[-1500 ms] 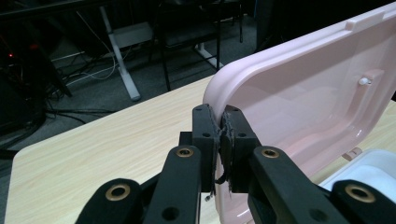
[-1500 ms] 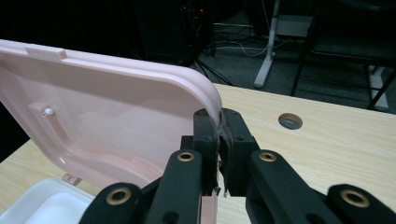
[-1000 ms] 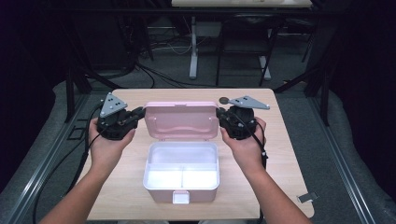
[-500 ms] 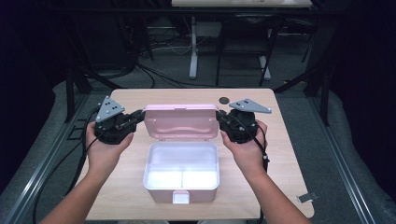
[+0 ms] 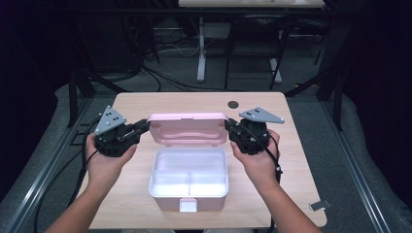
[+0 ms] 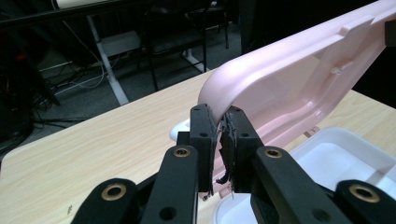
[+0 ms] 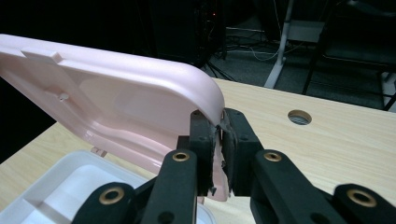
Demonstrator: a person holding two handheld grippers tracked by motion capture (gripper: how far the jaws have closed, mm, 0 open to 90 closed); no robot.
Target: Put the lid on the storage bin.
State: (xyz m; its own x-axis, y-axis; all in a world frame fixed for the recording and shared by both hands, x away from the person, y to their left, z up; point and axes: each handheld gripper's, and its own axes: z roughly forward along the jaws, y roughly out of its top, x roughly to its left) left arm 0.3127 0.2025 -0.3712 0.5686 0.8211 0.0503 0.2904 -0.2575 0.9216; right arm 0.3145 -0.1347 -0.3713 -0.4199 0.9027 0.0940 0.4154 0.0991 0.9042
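A pink lunch box (image 5: 165, 201) with a white divided inside stands open on the wooden table (image 5: 301, 160), and nothing lies in its compartments. Its pink lid (image 5: 187, 128) stands up at the back. My left gripper (image 5: 145, 126) is shut on the lid's left edge and my right gripper (image 5: 229, 127) on its right edge. In the left gripper view the lid's (image 6: 289, 79) rounded corner sits pinched in the gripper (image 6: 220, 122), above the box (image 6: 336, 154). The right gripper view shows the same pinch by the gripper (image 7: 218, 126) on the other corner of the lid (image 7: 116, 98).
A round cable hole (image 5: 233, 104) sits in the table behind the right gripper. A small grey clip (image 5: 319, 206) lies by the table's near right corner. Beyond the table's far edge are a desk leg (image 5: 200, 48) and floor cables.
Both grippers have drifted slightly towards me with the lid still held between them. The box base has stayed in place.
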